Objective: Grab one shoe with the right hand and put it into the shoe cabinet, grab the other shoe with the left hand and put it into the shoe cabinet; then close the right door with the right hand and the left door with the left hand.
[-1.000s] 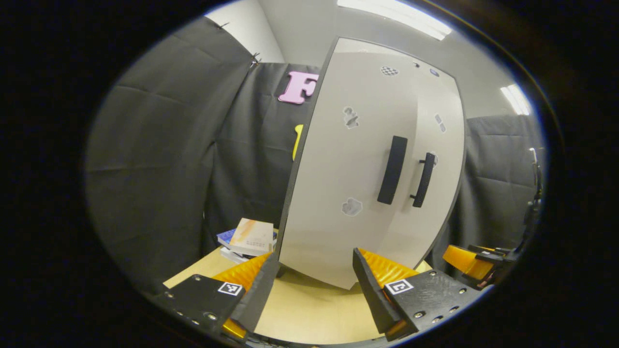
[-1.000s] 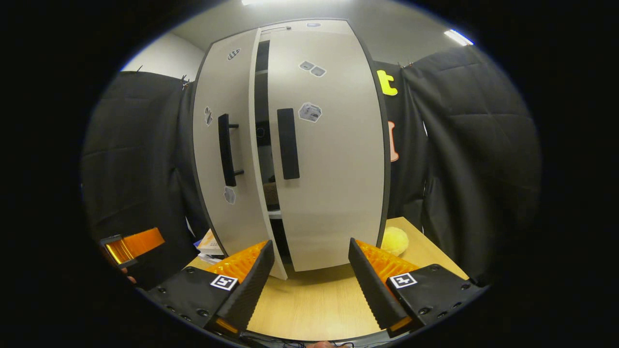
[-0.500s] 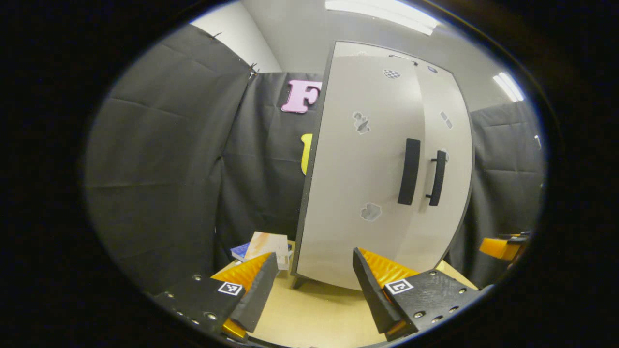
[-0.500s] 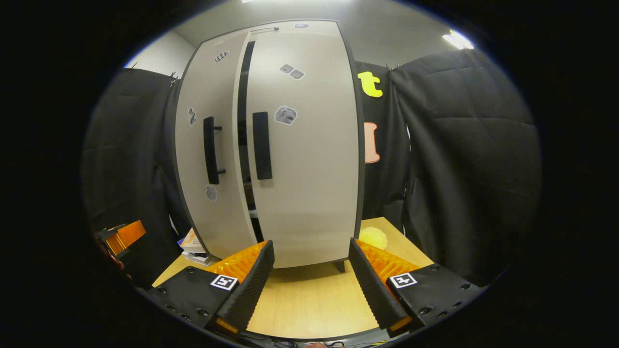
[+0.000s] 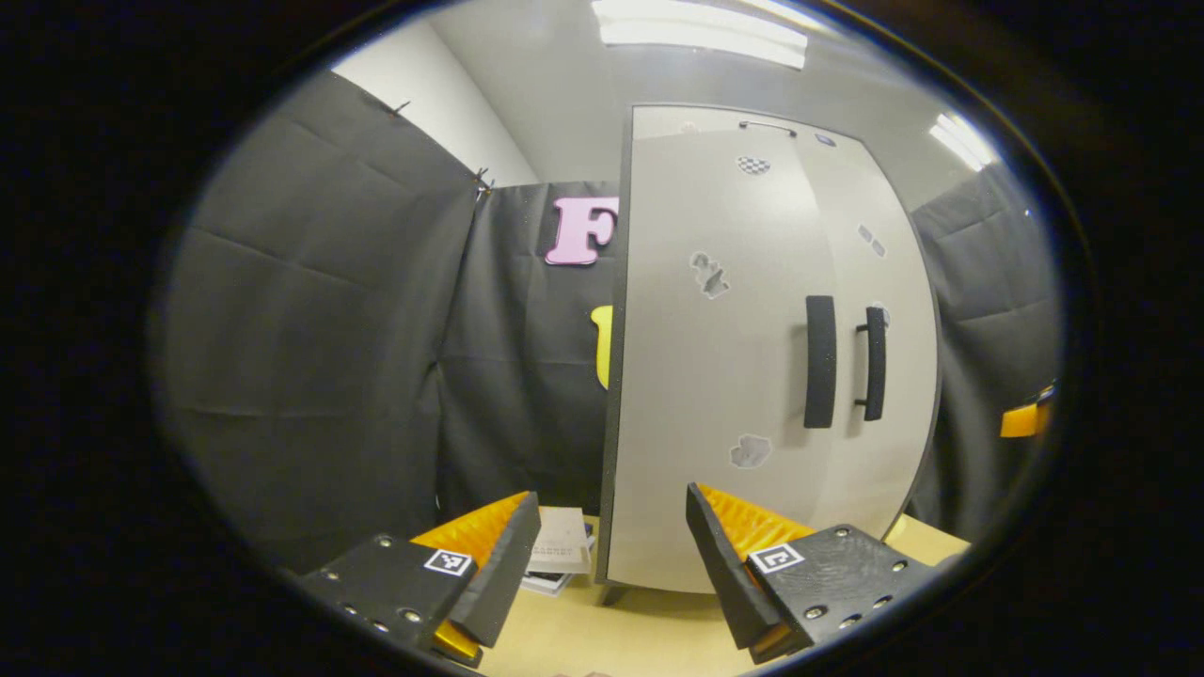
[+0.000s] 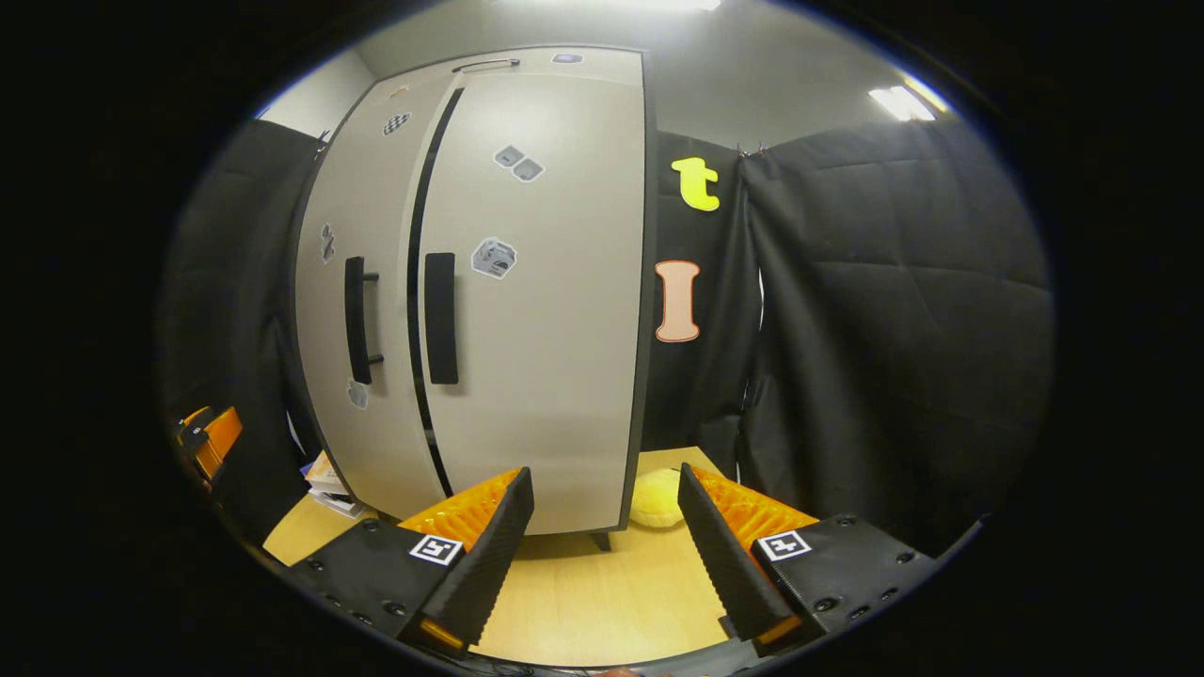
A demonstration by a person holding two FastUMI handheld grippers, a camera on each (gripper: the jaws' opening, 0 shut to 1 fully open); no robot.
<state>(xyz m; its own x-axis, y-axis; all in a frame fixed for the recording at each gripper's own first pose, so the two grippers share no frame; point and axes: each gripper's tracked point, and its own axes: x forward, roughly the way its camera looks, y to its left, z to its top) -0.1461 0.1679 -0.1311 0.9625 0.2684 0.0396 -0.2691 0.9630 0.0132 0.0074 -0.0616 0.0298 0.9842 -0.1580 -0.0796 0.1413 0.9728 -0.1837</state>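
The light grey shoe cabinet (image 5: 724,376) (image 6: 536,357) stands on the wooden table with both doors swung to, a thin dark seam between them. Each door carries a black vertical handle (image 5: 820,362) (image 6: 440,318). The shoes are hidden behind the doors. My left gripper (image 5: 611,555) is open and holds nothing, a short way in front of the left door's lower part. My right gripper (image 6: 607,545) is open and holds nothing, a little before the right door's bottom corner. In the right gripper view the other gripper (image 6: 209,440) shows at the far left.
A stack of books (image 5: 557,562) (image 6: 329,481) lies on the wooden table (image 6: 602,602) left of the cabinet. A yellow plush ball (image 6: 657,496) rests by the cabinet's right foot. Black cloth walls close in on both sides.
The gap between the doors has narrowed from wide, with the inside visible, to a thin seam. Both grippers have pulled back and swung outward from the cabinet.
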